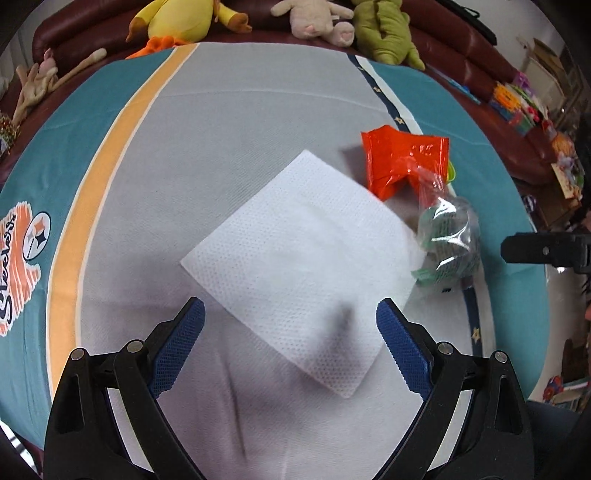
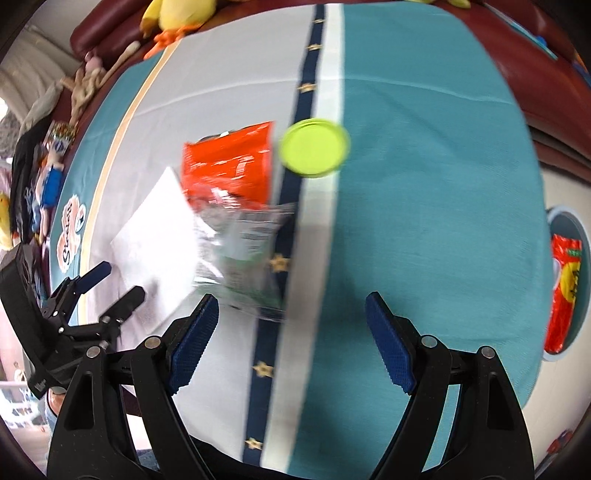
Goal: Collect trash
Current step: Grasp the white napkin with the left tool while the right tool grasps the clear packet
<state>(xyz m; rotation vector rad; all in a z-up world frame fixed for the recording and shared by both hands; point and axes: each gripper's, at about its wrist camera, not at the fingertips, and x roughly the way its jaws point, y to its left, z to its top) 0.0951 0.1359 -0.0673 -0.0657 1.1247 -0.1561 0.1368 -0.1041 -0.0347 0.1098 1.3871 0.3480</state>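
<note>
A white paper napkin [image 1: 295, 266] lies flat on the grey part of the tablecloth. My left gripper [image 1: 290, 321] hangs open just above its near corner, with nothing held. Beyond the napkin sit a red plastic wrapper [image 1: 399, 162] and a clear bag with green print [image 1: 448, 236]. In the right wrist view the same napkin [image 2: 155, 240], red wrapper [image 2: 229, 166] and clear bag [image 2: 251, 254] lie left of centre, and a lime-green round lid [image 2: 314, 147] rests farther back. My right gripper [image 2: 291, 302] is open over bare cloth, the clear bag near its left finger. The left gripper [image 2: 114, 284] shows at the left edge.
The table wears a teal, grey and orange cloth [image 1: 96, 177] with a navy star stripe [image 2: 280, 229]. Plush toys [image 1: 184, 22] line a dark red sofa behind it. A round bin [image 2: 565, 284] holding a red and yellow packet stands at the right. Toys clutter the sofa's right end [image 1: 517, 107].
</note>
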